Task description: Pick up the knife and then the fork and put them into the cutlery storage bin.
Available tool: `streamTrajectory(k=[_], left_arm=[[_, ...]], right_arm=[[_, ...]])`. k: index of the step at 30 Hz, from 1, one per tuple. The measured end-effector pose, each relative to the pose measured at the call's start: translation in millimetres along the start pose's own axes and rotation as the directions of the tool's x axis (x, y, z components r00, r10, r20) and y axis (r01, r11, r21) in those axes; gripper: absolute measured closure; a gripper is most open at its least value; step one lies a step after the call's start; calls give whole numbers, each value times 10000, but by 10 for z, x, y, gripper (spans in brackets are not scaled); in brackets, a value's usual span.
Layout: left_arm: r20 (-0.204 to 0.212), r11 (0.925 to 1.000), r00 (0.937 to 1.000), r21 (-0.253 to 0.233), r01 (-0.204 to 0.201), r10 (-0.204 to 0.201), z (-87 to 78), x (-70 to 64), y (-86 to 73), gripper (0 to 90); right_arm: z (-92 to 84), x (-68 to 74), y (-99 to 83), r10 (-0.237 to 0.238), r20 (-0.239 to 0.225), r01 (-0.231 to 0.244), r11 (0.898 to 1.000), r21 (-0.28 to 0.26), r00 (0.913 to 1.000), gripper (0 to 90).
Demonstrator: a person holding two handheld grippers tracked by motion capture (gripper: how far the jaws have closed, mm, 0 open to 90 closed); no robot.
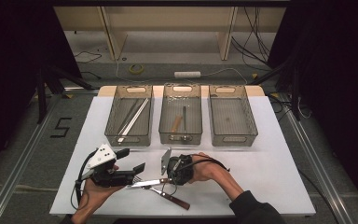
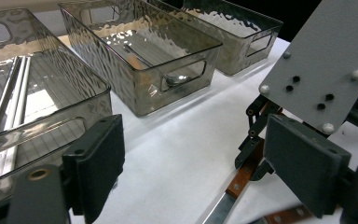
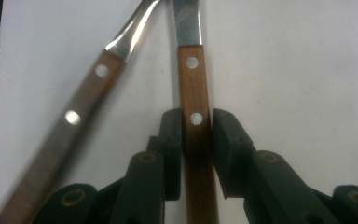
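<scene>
Between the right gripper's [image 3: 196, 140] jaws lies the knife handle [image 3: 193, 84].

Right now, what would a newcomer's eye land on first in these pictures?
The right gripper at the table's near edge, its jaws either side of a wooden-handled knife beside a matching fork. Behind stand three clear bins in a row; the left bin holds long pale sticks, the middle bin some cutlery.
</scene>
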State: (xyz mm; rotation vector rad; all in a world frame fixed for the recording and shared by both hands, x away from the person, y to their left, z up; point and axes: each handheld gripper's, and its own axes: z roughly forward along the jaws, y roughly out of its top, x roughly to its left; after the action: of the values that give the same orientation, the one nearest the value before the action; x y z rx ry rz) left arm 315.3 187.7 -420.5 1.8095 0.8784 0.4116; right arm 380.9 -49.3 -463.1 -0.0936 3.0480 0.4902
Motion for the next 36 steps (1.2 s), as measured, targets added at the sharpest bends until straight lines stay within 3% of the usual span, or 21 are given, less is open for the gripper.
streamTrajectory(k=[17,26,31,36], left_arm=[[-29,9999,10000,-80,89,-89,-10,13,2,199],[-58,9998,9999,-134,133,-134,-15,15,3,199],[-87,9997,9998,-201,164,-166,-21,18,4,199],[-125,9995,9997,-247,184,-187,-25,23,5,198]], right_arm=[[-33,24,-37,-218,179,221,9997,-140,9996,769],[-127,18,-139,376,295,-353,9966,-751,9989,769],[-209,10,-185,738,406,-680,9895,-1278,9964,769],[-268,-26,-269,1450,555,-1334,9757,-1735,9879,769]])
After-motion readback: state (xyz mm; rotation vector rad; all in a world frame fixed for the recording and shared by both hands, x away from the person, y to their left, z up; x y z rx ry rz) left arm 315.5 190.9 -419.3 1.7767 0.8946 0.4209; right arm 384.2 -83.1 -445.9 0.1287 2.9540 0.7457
